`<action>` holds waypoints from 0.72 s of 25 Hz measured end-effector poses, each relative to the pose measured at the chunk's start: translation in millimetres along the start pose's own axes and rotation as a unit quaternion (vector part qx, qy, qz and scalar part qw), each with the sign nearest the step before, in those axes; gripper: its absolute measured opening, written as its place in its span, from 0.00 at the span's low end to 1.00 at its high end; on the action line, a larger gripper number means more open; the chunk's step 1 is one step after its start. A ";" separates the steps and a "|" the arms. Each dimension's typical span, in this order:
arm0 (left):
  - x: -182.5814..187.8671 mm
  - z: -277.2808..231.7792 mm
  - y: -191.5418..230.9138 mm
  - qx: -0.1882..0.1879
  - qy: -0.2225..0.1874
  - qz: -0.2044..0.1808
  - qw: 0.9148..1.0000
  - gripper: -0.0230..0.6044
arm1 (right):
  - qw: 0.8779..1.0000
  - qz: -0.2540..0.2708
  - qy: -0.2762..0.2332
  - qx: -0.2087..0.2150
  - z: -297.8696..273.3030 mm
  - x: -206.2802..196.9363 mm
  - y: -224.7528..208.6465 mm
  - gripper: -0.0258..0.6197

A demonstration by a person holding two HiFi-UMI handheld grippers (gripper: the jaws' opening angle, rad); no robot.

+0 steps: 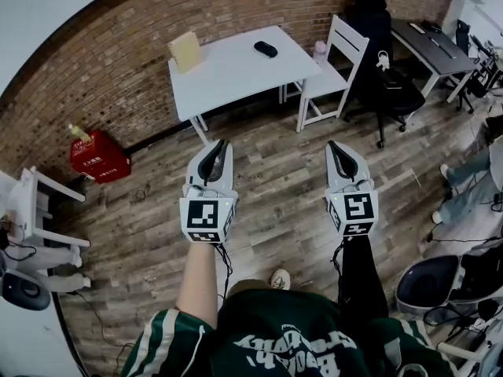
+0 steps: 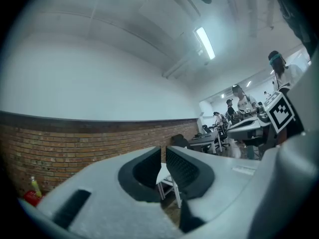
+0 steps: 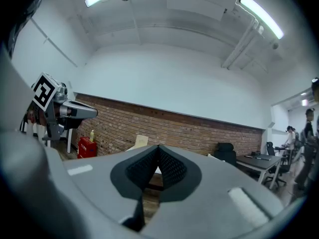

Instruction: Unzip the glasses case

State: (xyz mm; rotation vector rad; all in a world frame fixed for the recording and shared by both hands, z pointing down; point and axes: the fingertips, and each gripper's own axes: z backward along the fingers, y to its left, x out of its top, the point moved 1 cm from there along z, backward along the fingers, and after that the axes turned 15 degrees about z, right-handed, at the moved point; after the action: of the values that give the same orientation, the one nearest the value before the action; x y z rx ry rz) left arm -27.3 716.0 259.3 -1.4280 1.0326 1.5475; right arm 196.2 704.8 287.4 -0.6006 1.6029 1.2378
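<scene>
The glasses case (image 1: 266, 49) is a small black oval lying on the white table (image 1: 228, 73) by the brick wall, far ahead of both grippers. My left gripper (image 1: 220, 144) and my right gripper (image 1: 333, 144) are held level side by side over the wooden floor, well short of the table. Both point toward it. In the left gripper view the jaws of the left gripper (image 2: 163, 156) stand almost together with nothing between them. The right gripper (image 3: 158, 151) has its pads touching and holds nothing.
A tan box (image 1: 186, 51) stands on the table's left end and a pink cup (image 1: 319, 49) at its right corner. A white chair (image 1: 339, 63) sits right of the table, with a black office chair (image 1: 387, 81) and dark desk (image 1: 432, 49) beyond. A red crate (image 1: 98, 157) is against the wall at left.
</scene>
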 end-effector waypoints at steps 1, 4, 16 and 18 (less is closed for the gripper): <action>0.5 0.0 0.0 0.000 0.001 0.001 1.000 0.08 | 1.000 -0.002 0.000 -0.002 0.4 1.0 -0.8 0.06; -0.1 1.5 -2.0 0.001 0.005 0.001 1.000 0.08 | 1.000 -0.013 -0.002 -0.007 2.9 2.4 -3.5 0.06; 6.7 2.5 -6.4 -0.033 -0.012 -0.006 0.999 0.35 | 0.999 -0.044 -0.009 0.006 -1.6 2.0 8.7 0.27; 8.1 -3.7 -1.8 -0.039 -0.018 0.005 0.999 0.35 | 0.999 -0.042 -0.010 0.005 -8.1 1.5 8.3 0.28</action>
State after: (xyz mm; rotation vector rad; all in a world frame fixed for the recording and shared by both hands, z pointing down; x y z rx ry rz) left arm -24.8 713.4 251.0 -1.4439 0.9698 1.6308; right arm 185.4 700.6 289.6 -0.6417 1.5505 1.1691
